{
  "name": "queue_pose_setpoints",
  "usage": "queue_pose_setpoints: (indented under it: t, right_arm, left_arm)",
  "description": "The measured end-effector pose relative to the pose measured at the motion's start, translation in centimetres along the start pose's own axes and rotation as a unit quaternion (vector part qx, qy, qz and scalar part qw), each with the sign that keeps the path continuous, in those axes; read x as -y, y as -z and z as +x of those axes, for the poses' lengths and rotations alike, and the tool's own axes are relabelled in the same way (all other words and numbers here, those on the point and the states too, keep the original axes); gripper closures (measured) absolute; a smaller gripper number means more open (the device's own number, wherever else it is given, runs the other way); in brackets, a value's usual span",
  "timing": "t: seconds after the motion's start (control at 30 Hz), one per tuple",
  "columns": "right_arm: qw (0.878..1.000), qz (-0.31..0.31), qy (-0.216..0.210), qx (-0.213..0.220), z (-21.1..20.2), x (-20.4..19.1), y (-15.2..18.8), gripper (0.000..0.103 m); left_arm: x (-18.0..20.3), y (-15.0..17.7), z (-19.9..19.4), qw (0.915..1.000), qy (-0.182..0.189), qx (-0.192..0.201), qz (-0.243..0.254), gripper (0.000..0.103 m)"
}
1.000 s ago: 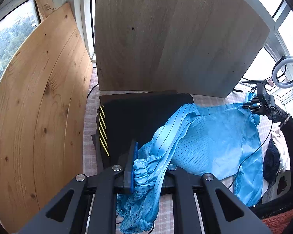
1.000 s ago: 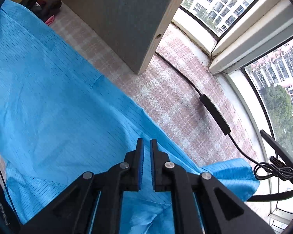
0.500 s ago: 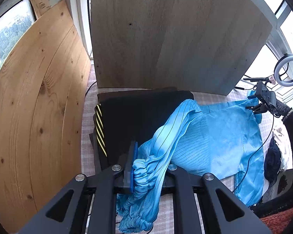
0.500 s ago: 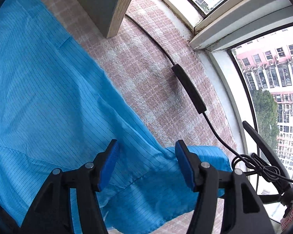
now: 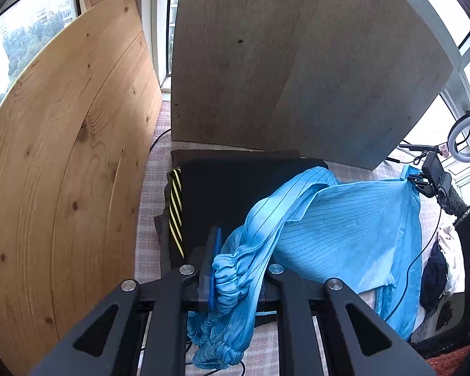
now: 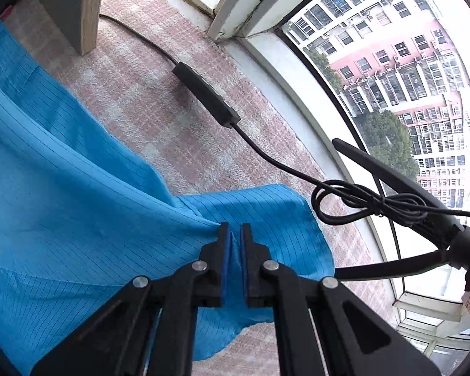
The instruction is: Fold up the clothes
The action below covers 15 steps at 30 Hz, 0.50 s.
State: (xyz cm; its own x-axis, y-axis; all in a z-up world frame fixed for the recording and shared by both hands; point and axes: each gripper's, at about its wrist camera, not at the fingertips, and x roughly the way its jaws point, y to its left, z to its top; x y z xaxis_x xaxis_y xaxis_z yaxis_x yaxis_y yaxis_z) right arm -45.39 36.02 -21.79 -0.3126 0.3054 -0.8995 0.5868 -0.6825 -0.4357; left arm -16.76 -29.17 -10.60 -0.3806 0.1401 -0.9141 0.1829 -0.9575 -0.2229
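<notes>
A light blue pinstriped garment point(image 5: 344, 228) lies spread over the pink checked cover point(image 6: 159, 109), stretched between both grippers. My left gripper point(image 5: 238, 266) is shut on its bunched elastic cuff, which hangs down between the fingers. Under the raised sleeve sits a folded black garment point(image 5: 235, 188) with a yellow-striped band. My right gripper point(image 6: 234, 235) is shut on a pinch of the blue garment point(image 6: 78, 203) near its far corner. In the left wrist view the right gripper point(image 5: 423, 185) shows at the garment's far right edge, held by a hand in a dark sleeve.
A pine board point(image 5: 62, 172) leans at the left and a grey board point(image 5: 297, 78) stands behind the clothes. A ring light point(image 5: 467, 134) is at the right. A black cable with an inline switch point(image 6: 206, 94) and tripod legs point(image 6: 391, 181) lie beside the window sill. More clothes point(image 5: 435, 275) are piled at the right.
My right gripper opened wide, shifted toward the garment's corner by the cable, and shut on the blue fabric there. The left gripper kept its hold on the cuff and stayed put.
</notes>
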Motion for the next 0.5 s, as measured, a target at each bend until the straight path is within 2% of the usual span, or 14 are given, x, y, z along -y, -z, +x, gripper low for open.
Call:
queue_pose_setpoints:
  t: [0.1, 0.17, 0.23, 0.3, 0.37, 0.4, 0.43, 0.47, 0.5]
  right_arm:
    - [0.998, 0.034, 0.056, -0.005, 1.1, -0.3, -0.9, 0.1]
    - [0.997, 0.049, 0.059, -0.011, 1.9, -0.8, -1.4, 0.1]
    - [0.997, 0.033, 0.069, -0.012, 2.4, -2.0, -2.7, 0.1]
    - [0.996, 0.024, 0.08, 0.018, 0.2, -4.2, -3.1, 0.094]
    - [0.995, 0.023, 0.078, 0.055, -2.6, -6.5, -3.8, 0.08]
    - [0.995, 0.019, 0.069, 0.075, -3.9, -7.8, -4.2, 0.078]
    - [0.994, 0.006, 0.039, 0.099, -5.0, -9.6, -4.8, 0.069]
    - [0.993, -0.008, 0.01, 0.117, -6.1, -11.3, -5.3, 0.055]
    - [0.992, -0.025, -0.017, 0.124, -7.0, -12.8, -5.7, 0.052]
  left_arm:
    - [0.1, -0.8, 1.5, 0.9999, -0.007, -0.011, -0.01, 0.09]
    - [0.6, -1.2, 2.1, 0.9998, -0.003, -0.018, -0.006, 0.09]
    - [1.3, -1.4, 2.2, 0.9998, -0.003, -0.019, 0.006, 0.09]
    - [1.7, -1.4, 2.1, 0.9996, -0.003, -0.021, 0.016, 0.09]
    - [1.8, -1.5, 1.8, 0.9996, 0.002, -0.019, 0.019, 0.09]
    - [1.8, -1.7, 1.7, 0.9996, 0.005, -0.019, 0.021, 0.09]
    - [1.8, -1.7, 1.7, 0.9996, 0.005, -0.019, 0.022, 0.09]
    - [1.9, -1.8, 1.6, 0.9995, 0.006, -0.02, 0.023, 0.09]
    - [2.1, -1.9, 1.5, 0.9994, 0.008, -0.02, 0.026, 0.09]
